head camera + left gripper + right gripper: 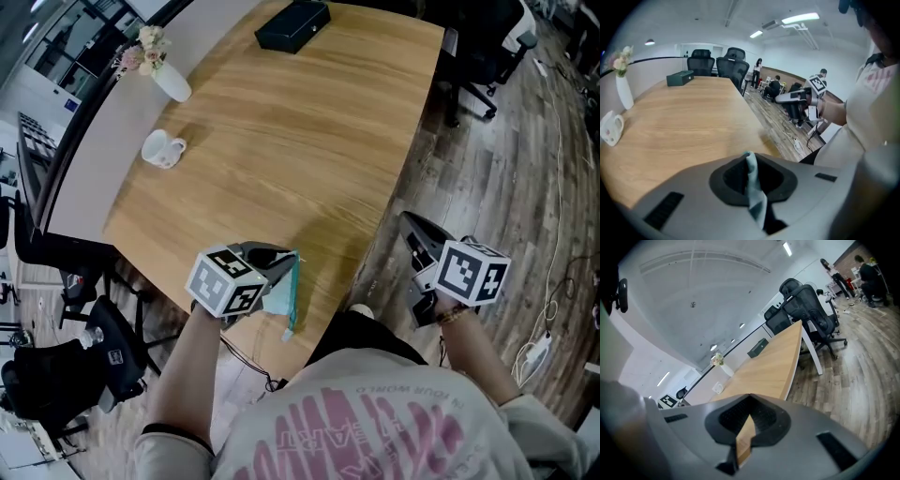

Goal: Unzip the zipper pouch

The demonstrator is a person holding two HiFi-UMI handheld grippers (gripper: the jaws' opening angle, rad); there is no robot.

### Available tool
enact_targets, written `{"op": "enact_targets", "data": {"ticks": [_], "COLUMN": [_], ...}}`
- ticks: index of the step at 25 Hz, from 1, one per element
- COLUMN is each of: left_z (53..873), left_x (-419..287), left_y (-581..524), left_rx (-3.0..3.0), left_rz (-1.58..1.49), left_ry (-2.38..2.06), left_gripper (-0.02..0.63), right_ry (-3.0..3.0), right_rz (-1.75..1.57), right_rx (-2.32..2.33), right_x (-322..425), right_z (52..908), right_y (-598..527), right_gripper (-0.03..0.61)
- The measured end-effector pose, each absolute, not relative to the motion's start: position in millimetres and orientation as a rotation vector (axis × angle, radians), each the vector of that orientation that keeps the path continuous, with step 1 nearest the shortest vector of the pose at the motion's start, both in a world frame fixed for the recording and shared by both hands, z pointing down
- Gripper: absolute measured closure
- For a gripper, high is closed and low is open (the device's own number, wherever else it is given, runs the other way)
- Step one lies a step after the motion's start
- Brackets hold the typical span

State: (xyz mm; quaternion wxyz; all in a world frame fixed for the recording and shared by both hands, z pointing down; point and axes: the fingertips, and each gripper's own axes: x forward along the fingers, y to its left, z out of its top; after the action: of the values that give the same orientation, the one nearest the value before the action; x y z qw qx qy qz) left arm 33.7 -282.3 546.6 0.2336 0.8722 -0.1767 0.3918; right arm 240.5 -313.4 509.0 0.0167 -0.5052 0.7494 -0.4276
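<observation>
A teal fabric zipper pouch [284, 292] hangs at the near edge of the wooden table [281, 141]. My left gripper [284, 264] is shut on it, and in the left gripper view a narrow fold of the pouch [752, 183] is pinched between the jaws of that gripper [749, 157]. My right gripper [411, 223] is off the table to the right, above the wood floor, apart from the pouch. In the right gripper view the right gripper [749, 401] is shut with nothing between its pads. The pouch's zipper is not visible.
A white mug [163, 148] and a white vase of flowers [169, 80] stand at the table's left side. A black box [292, 25] lies at the far end. Office chairs [478, 56] stand to the right. Cables [539, 352] lie on the floor.
</observation>
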Motion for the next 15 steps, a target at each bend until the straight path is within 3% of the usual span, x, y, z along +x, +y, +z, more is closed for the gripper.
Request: {"op": "enact_targets", "data": {"ticks": [15], "left_z": [421], "left_x": [-84], "left_y": [-244], "left_rx": [2.483], "left_rz": [0.165], "left_ry": [-0.958], "left_gripper": [0.594], "right_ry": [2.580], "right_rz": [-1.359], "right_rx": [-1.265], "right_x": [86], "right_z": [467], "right_y": [-270], "right_gripper": [0.578]}}
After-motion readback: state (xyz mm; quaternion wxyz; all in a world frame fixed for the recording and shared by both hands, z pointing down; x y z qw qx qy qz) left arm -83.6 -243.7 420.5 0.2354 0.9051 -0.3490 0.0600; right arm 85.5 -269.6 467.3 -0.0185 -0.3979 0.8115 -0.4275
